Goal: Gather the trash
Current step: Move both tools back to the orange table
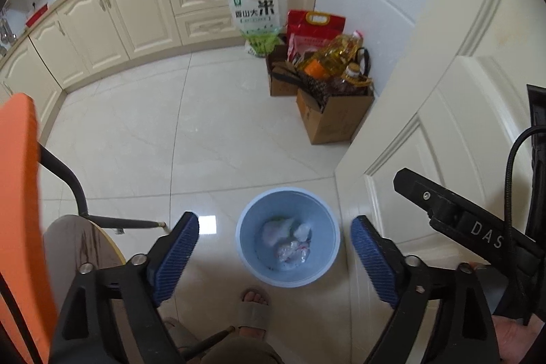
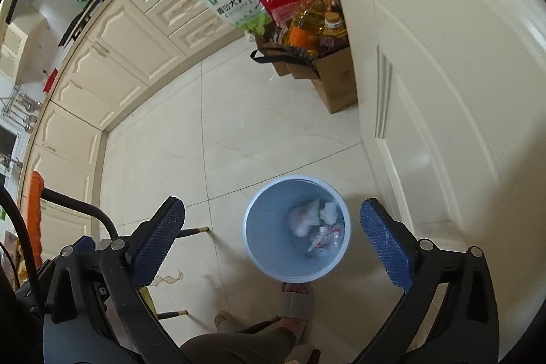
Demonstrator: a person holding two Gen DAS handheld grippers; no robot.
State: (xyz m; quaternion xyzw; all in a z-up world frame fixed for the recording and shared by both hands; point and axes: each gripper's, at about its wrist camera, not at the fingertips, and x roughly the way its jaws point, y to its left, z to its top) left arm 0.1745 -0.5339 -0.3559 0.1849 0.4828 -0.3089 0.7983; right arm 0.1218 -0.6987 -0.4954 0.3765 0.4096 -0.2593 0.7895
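A light blue trash bin [image 1: 247,256] stands on the tiled floor, seen from above; it also shows in the right wrist view [image 2: 262,248]. Crumpled white tissue and plastic trash [image 1: 288,239] lies inside it, also visible in the right wrist view [image 2: 315,224]. My left gripper [image 1: 274,253] is open and empty, held high above the bin, with the bin between its blue pads [image 1: 175,258]. My right gripper [image 2: 273,237] is open and empty, also above the bin. The right gripper's black body [image 1: 454,217] shows at the right of the left wrist view.
A cream door [image 1: 443,91] stands open right of the bin. Cardboard boxes [image 1: 332,115] with oil bottles and rice bags sit by the wall. An orange-backed chair [image 1: 20,193] and round table edge [image 1: 78,248] are at left. My sandaled foot [image 1: 254,306] is below the bin.
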